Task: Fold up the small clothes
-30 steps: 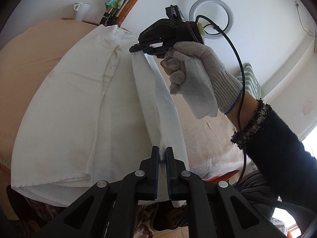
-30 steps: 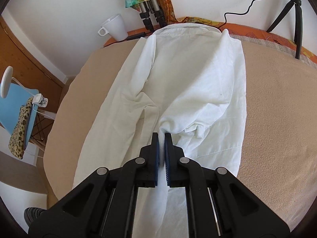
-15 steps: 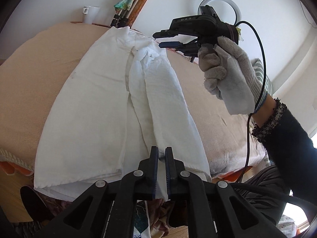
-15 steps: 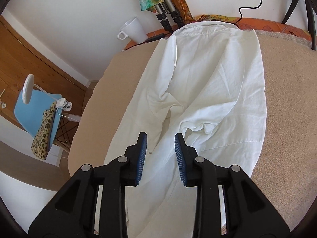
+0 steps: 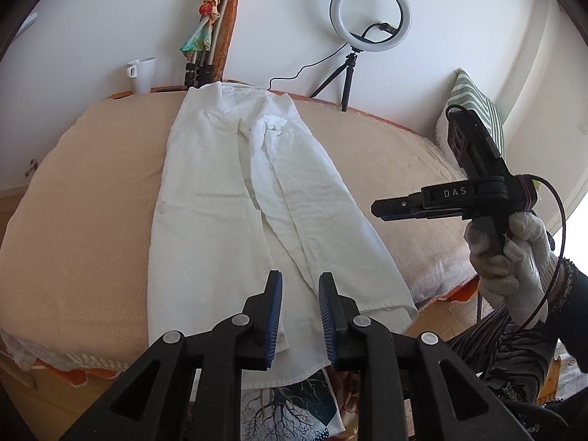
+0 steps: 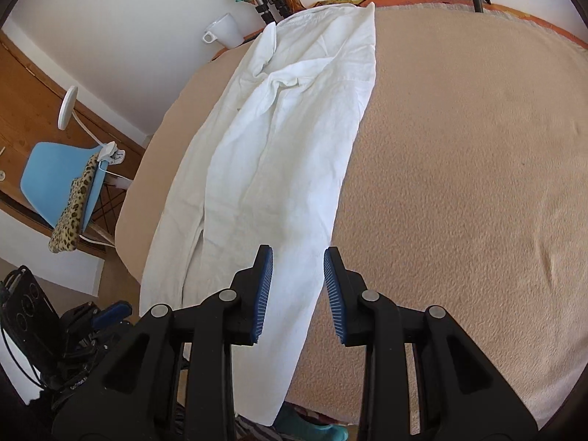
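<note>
Two grippers are in view above one garment. We note first the beige-covered bed (image 5: 92, 191), which fills most of both views. The white garment (image 5: 228, 198) lies flat along it, lengthwise, its near hem hanging over the bed's front edge, and its right side is folded inward over the middle, with a crumpled patch near the far end.

We see the left gripper (image 5: 300, 316) above the near hem; its jaws are opening, with a clear gap between the blue pads and no cloth pinched. We see the right gripper (image 6: 297, 290) over the garment's right edge where it meets the bare bed cover; its jaws stand spread apart and grip nothing. In the left wrist view this same gripper is held out to the right of the garment by a gloved hand (image 5: 514, 257), clear of the cloth.

Against the far wall we note a ring light (image 5: 369, 14) on a small tripod, and a white mug (image 5: 141, 73). A blue chair (image 6: 62, 172) stands beside the bed.
</note>
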Demonstrator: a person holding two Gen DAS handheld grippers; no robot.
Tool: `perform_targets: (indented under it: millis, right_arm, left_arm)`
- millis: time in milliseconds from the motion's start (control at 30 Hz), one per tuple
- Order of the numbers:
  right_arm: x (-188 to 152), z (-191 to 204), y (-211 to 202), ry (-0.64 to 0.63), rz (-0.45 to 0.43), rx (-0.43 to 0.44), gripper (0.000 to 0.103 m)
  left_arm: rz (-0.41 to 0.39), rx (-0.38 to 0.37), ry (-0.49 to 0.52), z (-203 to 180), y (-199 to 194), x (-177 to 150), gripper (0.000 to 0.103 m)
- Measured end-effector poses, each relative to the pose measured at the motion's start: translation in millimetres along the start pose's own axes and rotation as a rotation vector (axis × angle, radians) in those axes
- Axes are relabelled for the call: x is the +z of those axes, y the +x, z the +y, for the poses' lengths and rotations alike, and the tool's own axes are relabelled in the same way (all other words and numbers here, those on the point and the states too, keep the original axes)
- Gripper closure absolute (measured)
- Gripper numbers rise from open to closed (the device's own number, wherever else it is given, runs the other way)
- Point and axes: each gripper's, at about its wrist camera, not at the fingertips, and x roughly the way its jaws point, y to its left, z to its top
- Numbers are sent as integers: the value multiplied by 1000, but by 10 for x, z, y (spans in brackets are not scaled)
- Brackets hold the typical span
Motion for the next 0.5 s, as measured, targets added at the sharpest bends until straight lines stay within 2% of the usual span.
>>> perform_targets:
  millis: [133, 300, 433, 500]
  right_arm:
    - [-350, -106, 56, 44, 27, 35, 59]
    - [-571, -214, 58, 80, 18, 115, 59]
    - [-662, -231, 81, 104, 39, 217, 59]
    - [-686, -196, 128, 106, 53, 235, 66]
  left_arm:
    - [24, -32, 11, -39, 104, 55, 84]
    - [66, -64, 32, -101, 283, 172, 84]
    - [83, -71, 66, -155, 413, 289, 84]
    - [95, -68, 84, -201, 493, 343, 84]
